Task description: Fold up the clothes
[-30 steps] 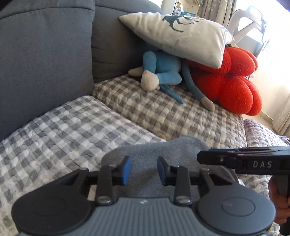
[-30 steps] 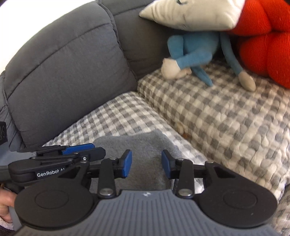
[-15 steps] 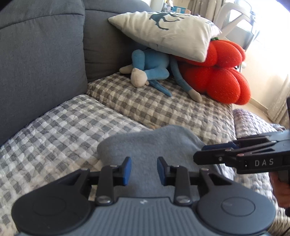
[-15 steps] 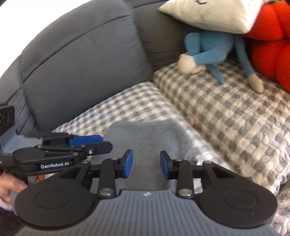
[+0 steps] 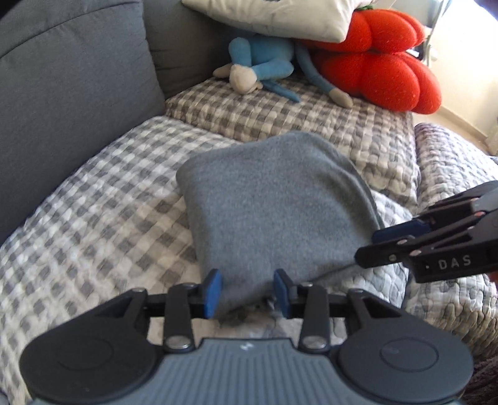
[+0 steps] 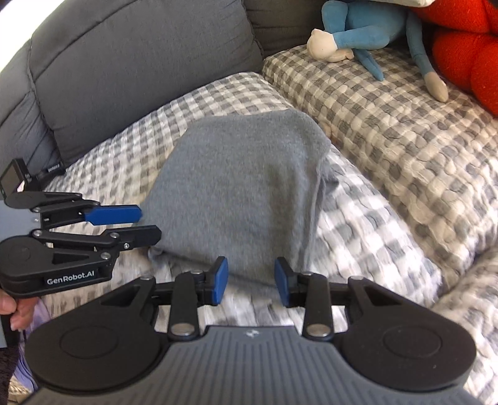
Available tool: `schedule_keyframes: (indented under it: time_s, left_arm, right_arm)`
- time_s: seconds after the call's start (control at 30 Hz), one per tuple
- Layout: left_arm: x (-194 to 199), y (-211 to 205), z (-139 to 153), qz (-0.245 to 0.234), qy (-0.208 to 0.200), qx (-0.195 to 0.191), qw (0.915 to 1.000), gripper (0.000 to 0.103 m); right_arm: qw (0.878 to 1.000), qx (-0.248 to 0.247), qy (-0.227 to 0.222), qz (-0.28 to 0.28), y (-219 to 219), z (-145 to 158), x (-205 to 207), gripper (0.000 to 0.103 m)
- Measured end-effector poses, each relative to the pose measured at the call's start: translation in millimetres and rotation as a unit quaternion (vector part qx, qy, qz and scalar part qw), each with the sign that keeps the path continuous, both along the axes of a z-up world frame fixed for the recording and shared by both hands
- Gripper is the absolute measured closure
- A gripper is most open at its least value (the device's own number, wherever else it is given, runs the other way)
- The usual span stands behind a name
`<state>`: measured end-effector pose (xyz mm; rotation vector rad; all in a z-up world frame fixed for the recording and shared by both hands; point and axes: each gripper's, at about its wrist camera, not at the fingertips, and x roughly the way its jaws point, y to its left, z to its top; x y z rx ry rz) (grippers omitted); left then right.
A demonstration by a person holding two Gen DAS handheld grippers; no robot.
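Grey garment (image 5: 274, 199) lies as a compact folded rectangle on the checked sofa cover (image 5: 93, 199). Left gripper (image 5: 247, 291) and right gripper (image 6: 250, 282), at 6 o'clock of it, gape empty; squaring may remain

Bright daylight enters ahead-right of both tools, blowing out that corner; fisheye-bent edges; checked cover (image 6: 358, 224) motion-blurred nearby.

plain grey folded garment (image 5: 274, 199) on a grey-and-white checked cover (image 5: 102, 199). dark grey-blue sofa cushions (image 5: 71, 78) behind. blue plush toy (image 5: 264, 59) with cream hands, bright red plush (image 5: 379, 65), cream pillow (image 5: 270, 12). both grippers, left gripper (image 5: 247, 291) and right gripper (image 6: 250, 282), black with blue pads.
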<state>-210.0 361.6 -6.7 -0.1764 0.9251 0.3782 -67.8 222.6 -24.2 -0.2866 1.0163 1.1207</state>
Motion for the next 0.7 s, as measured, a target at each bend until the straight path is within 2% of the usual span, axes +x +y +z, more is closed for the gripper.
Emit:
schedule_keyframes:
  time_s: [0.1,0.17,0.2,0.3,0.37,0.47,0.57,0.7]
  left_arm:
    - [-4,-8,1,0.021,0.012,-0.003,0.9997,0.045]
    - [-6,-15,2,0.034,0.016,0.002,0.9993,0.032]
    - [-7,-18,3,0.040,0.017,0.005,0.9990,0.029]
    - [-9,-25,6,0.054,0.022,0.014,0.9982,0.017]
    - [-9,-29,7,0.067,0.027,0.021,0.9972,0.009]
    - [-10,-33,9,0.087,0.035,0.027,0.9952,0.002]
    - [-9,-35,8,0.101,0.044,0.023,0.9937,0.001]
    - [-5,-39,5,0.105,0.062,0.031,0.9920,0.001]
  right_arm:
    - [1.000,-0.010,-0.013,0.003,-7,6,-7,0.065]
    - [1.000,-0.017,-0.021,0.001,-12,11,-11,0.061]
    - [1.000,-0.018,-0.020,0.000,-14,13,-12,0.059]
    - [1.000,-0.022,-0.021,0.000,-21,18,-16,0.046]
    - [0.999,-0.024,-0.029,0.001,-24,21,-19,0.033]
    - [0.998,-0.030,-0.053,0.004,-28,25,-25,0.029]
    - [0.997,-0.039,-0.064,0.004,-30,27,-26,0.022]
    - [0.997,-0.040,-0.071,0.007,-31,29,-27,0.019]
